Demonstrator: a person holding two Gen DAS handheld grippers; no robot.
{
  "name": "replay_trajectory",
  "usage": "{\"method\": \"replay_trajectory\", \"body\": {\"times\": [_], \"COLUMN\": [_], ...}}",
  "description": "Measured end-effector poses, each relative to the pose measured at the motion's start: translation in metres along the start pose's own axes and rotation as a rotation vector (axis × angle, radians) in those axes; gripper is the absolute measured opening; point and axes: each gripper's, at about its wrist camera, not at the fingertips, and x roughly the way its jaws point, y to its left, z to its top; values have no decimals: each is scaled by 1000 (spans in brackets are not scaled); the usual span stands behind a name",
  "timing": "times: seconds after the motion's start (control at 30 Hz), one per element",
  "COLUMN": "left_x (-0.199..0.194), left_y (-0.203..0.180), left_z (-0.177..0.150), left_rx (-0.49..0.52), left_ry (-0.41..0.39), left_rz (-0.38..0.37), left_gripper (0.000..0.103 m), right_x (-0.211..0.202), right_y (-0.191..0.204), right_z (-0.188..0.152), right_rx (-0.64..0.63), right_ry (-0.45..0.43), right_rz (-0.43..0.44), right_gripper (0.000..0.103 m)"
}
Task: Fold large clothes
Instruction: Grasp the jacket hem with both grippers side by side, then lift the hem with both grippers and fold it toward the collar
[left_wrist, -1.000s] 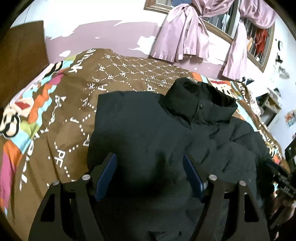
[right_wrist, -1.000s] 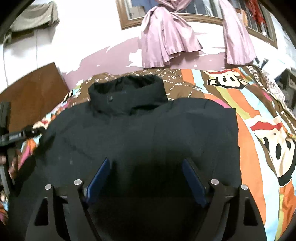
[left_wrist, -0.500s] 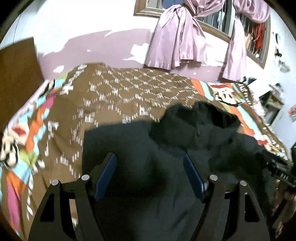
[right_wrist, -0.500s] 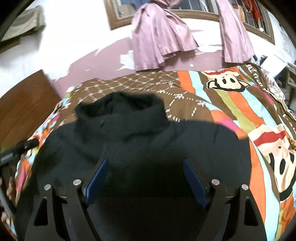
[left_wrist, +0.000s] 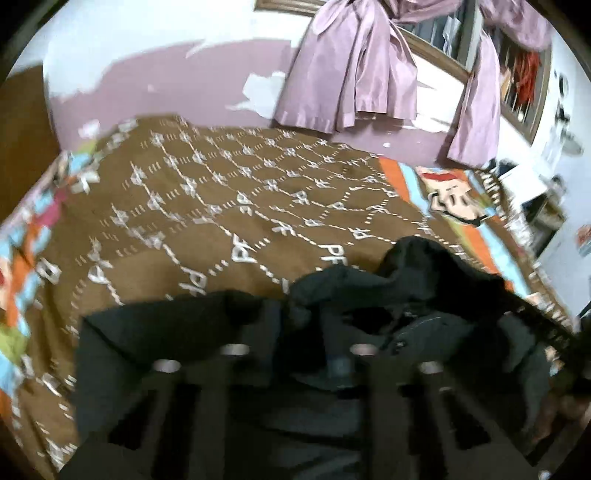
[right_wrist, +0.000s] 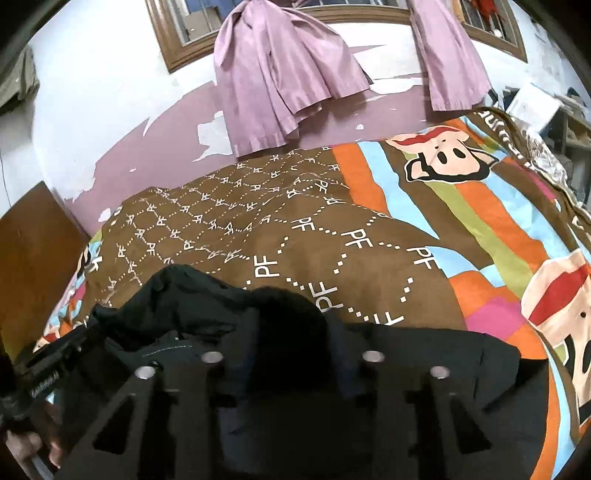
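A large black padded jacket (left_wrist: 177, 332) lies on a bed with a brown patterned cover (left_wrist: 229, 206). In the left wrist view my left gripper (left_wrist: 295, 354) is low over the jacket's body; dark cloth bunches between its fingers, and the frame is blurred. The collar (left_wrist: 424, 266) rises at the right. In the right wrist view the jacket (right_wrist: 443, 369) fills the bottom, and a dark fold stands between the fingers of my right gripper (right_wrist: 291, 354). The collar (right_wrist: 177, 291) is at the left. The left gripper's body (right_wrist: 48, 365) shows at the far left.
The bed cover has bright stripes and cartoon monkey faces (right_wrist: 443, 155) on the right. Pink curtains (right_wrist: 280, 74) hang on the peeling wall behind. A brown wooden board (right_wrist: 33, 258) stands at the bed's left. Shelves and clutter (left_wrist: 546, 206) stand at the right.
Both grippers have dropped to the jacket's near part and cloth now stands between their fingers. The jacket sits lower in both views and more bed cover shows beyond it.
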Motion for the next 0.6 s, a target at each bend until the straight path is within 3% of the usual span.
{"method": "replay_trajectory", "body": {"times": [0.03, 0.13, 0.33, 0.5, 0.6], "left_x": [-3, -9, -17, 6, 17], "left_y": [2, 4, 2, 10, 11], "left_z": [0, 0, -16, -47, -62], "left_rx": [-11, 1, 42, 52, 42], "left_ry": [-7, 12, 72, 195, 229], "left_rz": [-18, -7, 8, 44, 54], "left_gripper": [10, 4, 2, 2, 2], "right_x": [0, -5, -13, -5, 8], "right_y": [1, -7, -17, -18, -20], "right_z": [0, -4, -18, -41, -58], "right_rx": [-14, 10, -17, -83, -97], "right_ry": [1, 13, 53, 124, 180], "right_rz": [-8, 4, 30, 1, -15], "right_gripper": [18, 6, 4, 4, 4]}}
